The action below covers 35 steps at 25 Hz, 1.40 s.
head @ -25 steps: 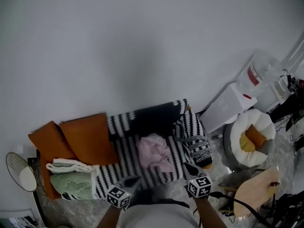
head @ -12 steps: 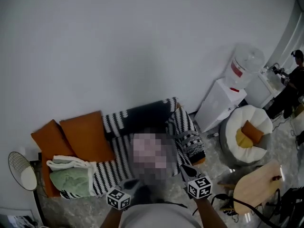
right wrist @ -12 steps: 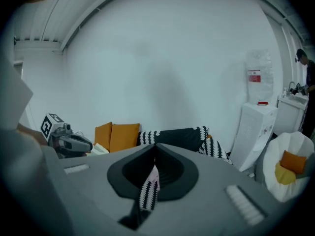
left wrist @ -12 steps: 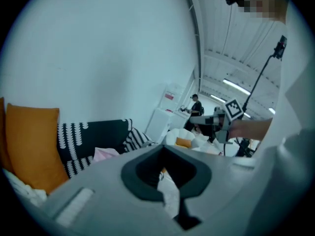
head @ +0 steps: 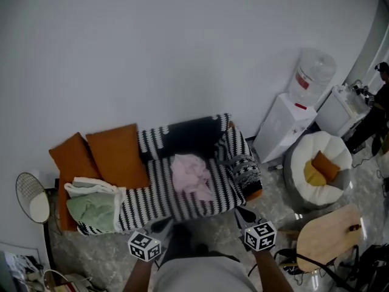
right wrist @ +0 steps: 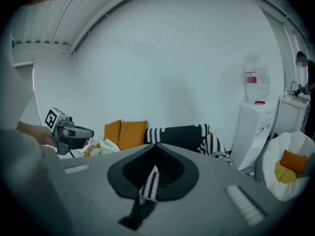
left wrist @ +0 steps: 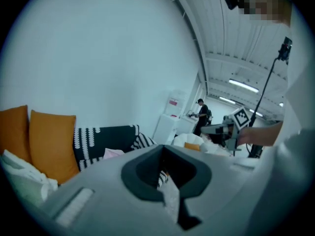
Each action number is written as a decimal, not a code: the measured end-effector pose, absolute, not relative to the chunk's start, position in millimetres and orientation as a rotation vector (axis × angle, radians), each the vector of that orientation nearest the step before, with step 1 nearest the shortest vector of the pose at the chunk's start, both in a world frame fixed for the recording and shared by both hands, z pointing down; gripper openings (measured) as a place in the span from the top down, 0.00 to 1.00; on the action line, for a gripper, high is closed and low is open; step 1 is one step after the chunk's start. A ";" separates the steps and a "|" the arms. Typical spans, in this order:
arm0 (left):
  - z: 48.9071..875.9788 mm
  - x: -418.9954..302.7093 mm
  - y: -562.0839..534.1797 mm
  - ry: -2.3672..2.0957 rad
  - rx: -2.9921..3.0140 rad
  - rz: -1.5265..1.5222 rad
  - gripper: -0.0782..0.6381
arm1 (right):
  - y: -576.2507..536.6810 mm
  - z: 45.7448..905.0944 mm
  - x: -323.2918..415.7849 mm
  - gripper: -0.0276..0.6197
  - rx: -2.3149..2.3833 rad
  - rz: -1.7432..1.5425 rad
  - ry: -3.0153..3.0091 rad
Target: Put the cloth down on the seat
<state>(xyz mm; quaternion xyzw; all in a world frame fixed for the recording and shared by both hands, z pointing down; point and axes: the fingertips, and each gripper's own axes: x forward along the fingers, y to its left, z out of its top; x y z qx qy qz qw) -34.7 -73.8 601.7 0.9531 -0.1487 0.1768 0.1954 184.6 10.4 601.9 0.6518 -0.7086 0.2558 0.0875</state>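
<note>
The crumpled pale-pink cloth (head: 192,174) lies on the black-and-white striped sofa seat (head: 152,196), well apart from both claws. The left claw (head: 163,226) and right claw (head: 244,215) hang near the person, each clenched on nothing. The placing looks finished; the next move only calls for keeping clear of the cloth.

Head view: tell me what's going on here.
A person stands facing a sofa with a gripper in each hand. The pink cloth lies crumpled on the striped seat. The left gripper and right gripper are both shut and empty, held in front of the sofa, clear of the cloth.
</note>
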 end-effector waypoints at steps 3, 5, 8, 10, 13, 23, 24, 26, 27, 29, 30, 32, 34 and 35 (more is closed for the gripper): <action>591.4 -49.4 -53.4 -0.437 2.688 0.509 0.89 | 28.2 591.6 175.2 0.95 1.949 0.743 -2.123; 586.1 -55.9 -43.8 -0.447 2.700 0.515 0.89 | 36.0 584.7 171.6 0.95 1.964 0.728 -2.132; 579.9 -63.4 -35.1 -0.451 2.706 0.509 0.89 | 44.6 575.7 166.2 0.95 2.000 0.712 -2.143; 576.6 -69.0 -30.8 -0.447 2.704 0.501 0.89 | 50.8 569.2 160.9 0.95 2.025 0.703 -2.149; 573.2 -77.3 -30.1 -0.439 2.704 0.497 0.89 | 56.1 562.7 152.3 0.95 2.049 0.699 -2.156; 559.1 -112.5 -44.7 -0.358 2.744 0.514 0.89 | 48.8 550.2 97.8 0.95 2.041 0.659 -2.157; 558.8 -115.4 -46.7 -0.350 2.744 0.515 0.89 | 46.2 549.3 93.8 0.95 2.047 0.659 -2.154; 558.2 -119.5 -50.6 -0.335 2.746 0.517 0.89 | 41.1 547.5 88.3 0.95 2.065 0.666 -2.148; 557.5 -121.5 -52.3 -0.328 2.748 0.519 0.89 | 38.7 547.0 85.7 0.95 2.073 0.670 -2.145; 556.5 -127.4 -54.9 -0.316 2.752 0.521 0.89 | 34.4 546.9 78.9 0.95 2.081 0.672 -2.141; 556.4 -130.5 -56.1 -0.312 2.754 0.521 0.89 | 32.5 546.8 75.7 0.95 2.082 0.670 -2.139; 555.7 -135.0 -58.8 -0.305 2.754 0.522 0.89 | 28.6 545.2 71.4 0.95 2.083 0.667 -2.135; 554.9 -137.9 -62.4 -0.296 2.755 0.525 0.89 | 24.2 543.7 69.3 0.95 2.084 0.666 -2.131; 555.0 -139.2 -64.3 -0.293 2.756 0.525 0.89 | 22.0 543.7 68.2 0.95 2.082 0.665 -2.129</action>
